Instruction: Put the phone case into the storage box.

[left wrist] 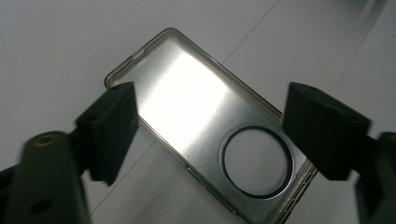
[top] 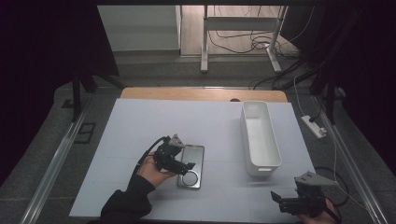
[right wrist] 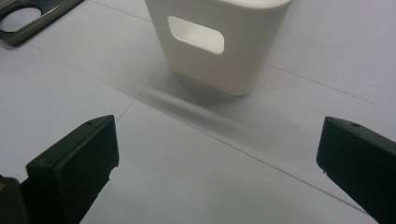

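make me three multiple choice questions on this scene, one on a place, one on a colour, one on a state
1. Where does the phone case lie?
A. inside the bin
B. flat on the table, left of the bin
C. on the floor

2. What colour is the bin?
A. white
B. red
C. black

3. How does the left gripper stand to the case?
A. shut beside the bin
B. lifting it clear of the table
C. jaws either side of it, pads not yet pressing

Answers:
1 B: the high view shows it on the table beside the bin.
2 A: its walls are white.
3 C: the left gripper view shows gaps between the pads and the case edges.
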`<action>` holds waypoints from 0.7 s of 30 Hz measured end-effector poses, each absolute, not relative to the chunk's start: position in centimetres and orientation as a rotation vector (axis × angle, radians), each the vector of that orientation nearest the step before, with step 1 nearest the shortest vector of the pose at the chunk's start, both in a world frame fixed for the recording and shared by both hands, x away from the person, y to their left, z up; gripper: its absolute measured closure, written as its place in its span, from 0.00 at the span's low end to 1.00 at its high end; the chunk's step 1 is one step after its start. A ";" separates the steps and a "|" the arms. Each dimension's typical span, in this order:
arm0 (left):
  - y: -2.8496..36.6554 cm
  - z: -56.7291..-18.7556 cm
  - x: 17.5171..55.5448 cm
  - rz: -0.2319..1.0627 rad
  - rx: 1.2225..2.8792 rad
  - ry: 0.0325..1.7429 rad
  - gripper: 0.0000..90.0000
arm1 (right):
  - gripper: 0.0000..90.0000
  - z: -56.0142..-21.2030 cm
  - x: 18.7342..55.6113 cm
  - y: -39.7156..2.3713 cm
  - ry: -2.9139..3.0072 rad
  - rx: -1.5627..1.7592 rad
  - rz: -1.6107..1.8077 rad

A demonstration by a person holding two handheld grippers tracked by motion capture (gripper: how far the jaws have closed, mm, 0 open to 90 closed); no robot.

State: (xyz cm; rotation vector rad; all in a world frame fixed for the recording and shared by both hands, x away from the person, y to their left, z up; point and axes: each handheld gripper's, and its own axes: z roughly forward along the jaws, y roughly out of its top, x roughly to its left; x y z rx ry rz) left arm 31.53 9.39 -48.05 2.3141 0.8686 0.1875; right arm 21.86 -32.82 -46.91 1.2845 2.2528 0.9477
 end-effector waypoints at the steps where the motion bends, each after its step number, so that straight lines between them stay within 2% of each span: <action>1: 9.4 -48.1 31.5 0.191 2.317 0.870 0.38 | 0.00 -46.9 21.9 -32.8 2.253 1.284 0.946; 4: 9.5 -48.1 31.6 0.154 2.309 0.880 0.62 | 0.00 -46.9 21.9 -32.8 2.256 1.281 0.941; 8: 9.6 -48.4 31.5 0.134 2.320 0.869 0.80 | 0.00 -46.9 21.9 -32.7 2.256 1.282 0.939; 9: 9.7 -48.4 31.5 0.126 2.318 0.864 0.91 | 0.00 -46.9 21.9 -32.7 2.257 1.282 0.938; 10: 9.7 -48.4 31.5 0.120 2.315 0.862 0.91 | 0.00 -46.9 21.9 -32.7 2.257 1.282 0.938; 12: 9.8 -48.5 31.5 0.115 2.310 0.859 0.99 | 0.00 -46.9 21.9 -32.7 2.259 1.277 0.936; 21: 10.1 -49.3 31.1 0.143 2.321 0.879 0.99 | 0.00 -46.9 21.9 -32.7 2.267 1.273 0.930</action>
